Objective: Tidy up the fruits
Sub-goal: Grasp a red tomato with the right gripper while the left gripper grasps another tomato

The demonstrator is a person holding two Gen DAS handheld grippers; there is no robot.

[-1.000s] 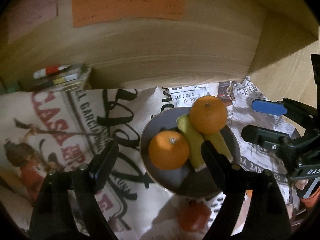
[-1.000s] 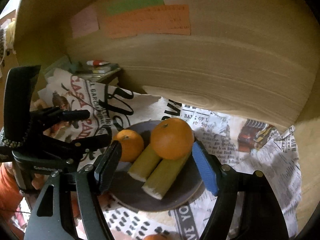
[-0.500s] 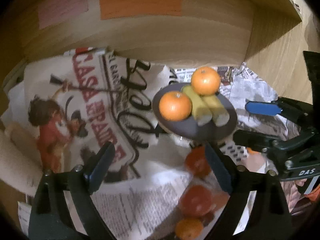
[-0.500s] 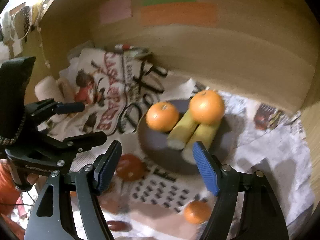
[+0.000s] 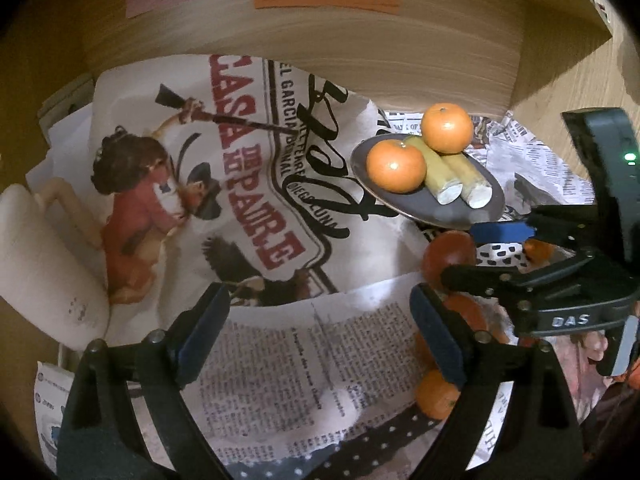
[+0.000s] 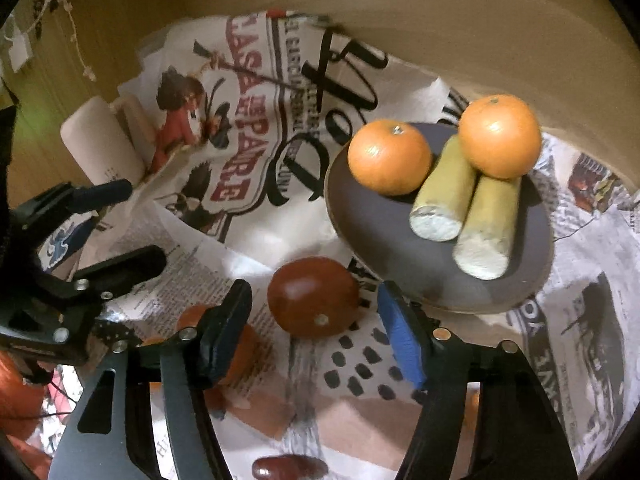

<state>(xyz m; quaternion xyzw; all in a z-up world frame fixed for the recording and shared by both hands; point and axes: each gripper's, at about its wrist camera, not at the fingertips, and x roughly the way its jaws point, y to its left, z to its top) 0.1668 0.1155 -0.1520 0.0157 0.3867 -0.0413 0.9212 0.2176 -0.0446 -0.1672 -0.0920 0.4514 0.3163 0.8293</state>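
Note:
A dark grey plate holds two oranges and two yellow-green stalk pieces. A dark red round fruit lies on the newspaper just in front of the plate, a little ahead of and between the open fingers of my right gripper. It also shows in the left wrist view. More orange fruits lie near my left gripper's right finger. My left gripper is open and empty over the newspaper.
Newspaper sheets cover the wooden surface. A wooden wall with coloured paper notes stands behind. A cream roll-shaped object lies at the left. A small dark red oblong fruit lies near the right gripper's base.
Both grippers have pulled back from the plate toward the near side. The plate looks smaller and farther in both views. The red fruit now lies close to the right gripper's fingers.

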